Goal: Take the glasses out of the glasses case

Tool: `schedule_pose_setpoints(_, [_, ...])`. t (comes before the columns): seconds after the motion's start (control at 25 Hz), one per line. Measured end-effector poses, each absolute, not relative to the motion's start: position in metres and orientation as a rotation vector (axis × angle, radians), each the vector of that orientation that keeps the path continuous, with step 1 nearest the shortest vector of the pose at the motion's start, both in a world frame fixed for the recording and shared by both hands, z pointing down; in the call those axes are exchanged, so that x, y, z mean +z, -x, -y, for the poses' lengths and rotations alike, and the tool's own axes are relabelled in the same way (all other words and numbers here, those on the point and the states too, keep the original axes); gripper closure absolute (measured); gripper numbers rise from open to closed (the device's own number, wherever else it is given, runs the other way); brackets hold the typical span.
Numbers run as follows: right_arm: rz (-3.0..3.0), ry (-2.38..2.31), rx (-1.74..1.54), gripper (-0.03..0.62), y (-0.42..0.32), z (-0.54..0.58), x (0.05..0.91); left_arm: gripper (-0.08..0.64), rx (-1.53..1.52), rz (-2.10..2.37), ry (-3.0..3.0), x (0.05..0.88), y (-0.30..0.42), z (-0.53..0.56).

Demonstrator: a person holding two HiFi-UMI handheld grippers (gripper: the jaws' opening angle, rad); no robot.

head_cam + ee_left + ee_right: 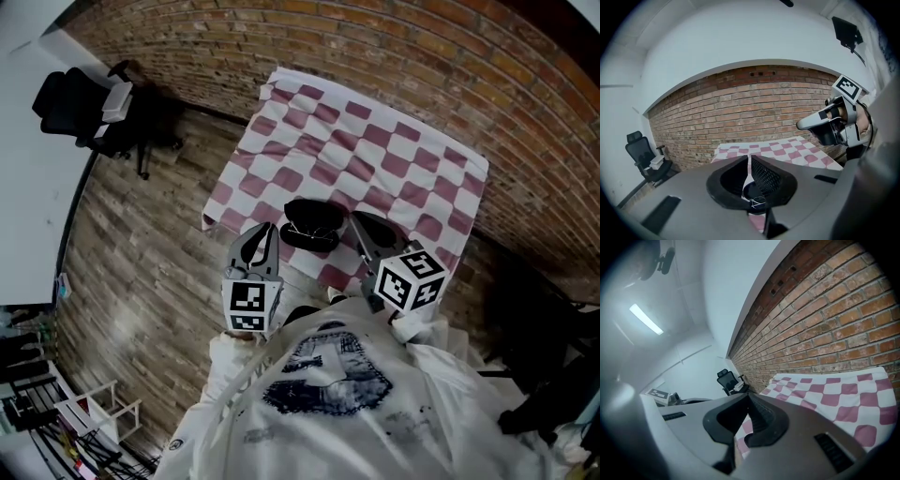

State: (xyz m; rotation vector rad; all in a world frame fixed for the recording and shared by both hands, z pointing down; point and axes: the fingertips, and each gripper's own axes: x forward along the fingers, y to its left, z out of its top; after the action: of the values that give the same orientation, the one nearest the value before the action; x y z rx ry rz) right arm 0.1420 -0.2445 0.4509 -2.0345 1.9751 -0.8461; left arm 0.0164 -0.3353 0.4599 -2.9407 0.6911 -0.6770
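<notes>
Jaws on both sides are pressed together with nothing in them: the left gripper [266, 234] sits just left of the glasses case [312, 226], the right gripper [362, 225] just right of it. I read this as the approach. The case looks open on the checked cloth [375, 150], but I can't clearly make out the glasses inside. Next I'd open one pair and pinch the frame. No legible writing, only square markers on the cubes [410, 278].

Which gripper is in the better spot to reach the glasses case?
Probably left: the left gripper has the glasses case straight beyond its shut jaws in its own view, while the right gripper faces only checkered cloth.
</notes>
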Motion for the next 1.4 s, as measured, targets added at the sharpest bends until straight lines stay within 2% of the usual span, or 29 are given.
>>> schedule_pose_setpoints(0.24, [-1.965, 2.041, -0.854, 0.578, -0.150, 0.245, 0.453, 0.546, -0.736, -0.602, 2.904, 0.470, -0.027, 0.339])
schedule_pose_setpoints(0.44, [-1.963, 2.045, -0.852, 0.578, -0.154, 0.248, 0.454, 0.504, -0.784, -0.512, 2.877, 0.477, -0.034, 0.345])
schedule_pose_setpoints(0.96, [-1.944, 2.047, -0.876, 0.578, -0.162, 0.246, 0.463, 0.302, -0.924, -0.171, 2.812, 0.511, -0.056, 0.335])
schedule_pose_setpoints(1.4, [-1.926, 2.052, -0.886, 0.578, -0.165, 0.245, 0.466, 0.301, -1.094, 0.169, 2.588, 0.554, -0.065, 0.326])
